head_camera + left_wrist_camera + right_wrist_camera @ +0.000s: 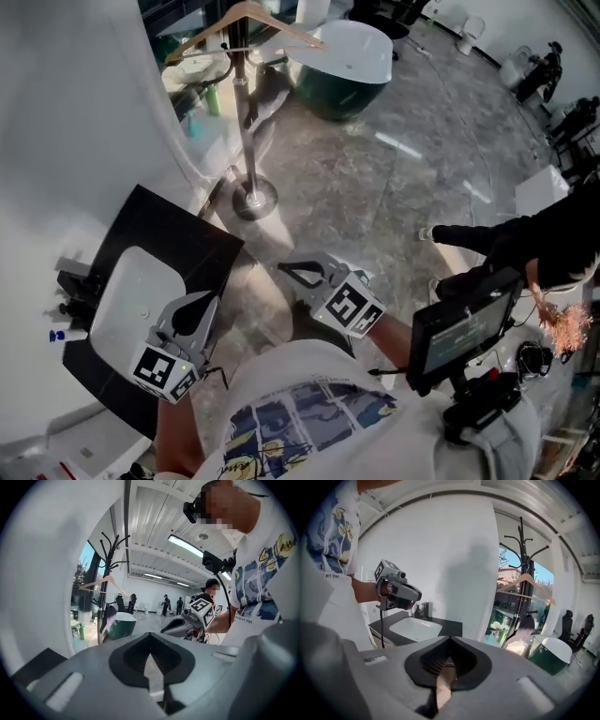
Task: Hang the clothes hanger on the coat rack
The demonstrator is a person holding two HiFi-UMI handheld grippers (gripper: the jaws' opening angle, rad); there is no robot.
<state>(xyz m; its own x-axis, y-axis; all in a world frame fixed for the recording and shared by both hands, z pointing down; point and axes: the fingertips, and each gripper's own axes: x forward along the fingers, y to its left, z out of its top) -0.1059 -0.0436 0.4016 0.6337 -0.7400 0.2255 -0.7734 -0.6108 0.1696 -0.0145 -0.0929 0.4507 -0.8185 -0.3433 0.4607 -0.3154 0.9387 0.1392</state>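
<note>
The wooden clothes hanger (246,19) hangs on the black coat rack (247,112), far from both grippers. It also shows as the hanger (101,582) on the rack (110,569), and as the hanger (526,585) on the rack (525,559). My left gripper (210,297) is held above the sink counter, its jaws shut and empty (150,652). My right gripper (282,269) is close in front of my body, its jaws together with nothing between them (450,660). Each gripper sees the other: the right gripper (187,620) and the left gripper (396,592).
A black counter with a white sink (131,291) and a dark faucet (73,281) stands at the left against a curved white wall. A green tub (347,66) sits behind the rack's round base (253,199). A person's arm and a screen on a rig (464,328) are at the right.
</note>
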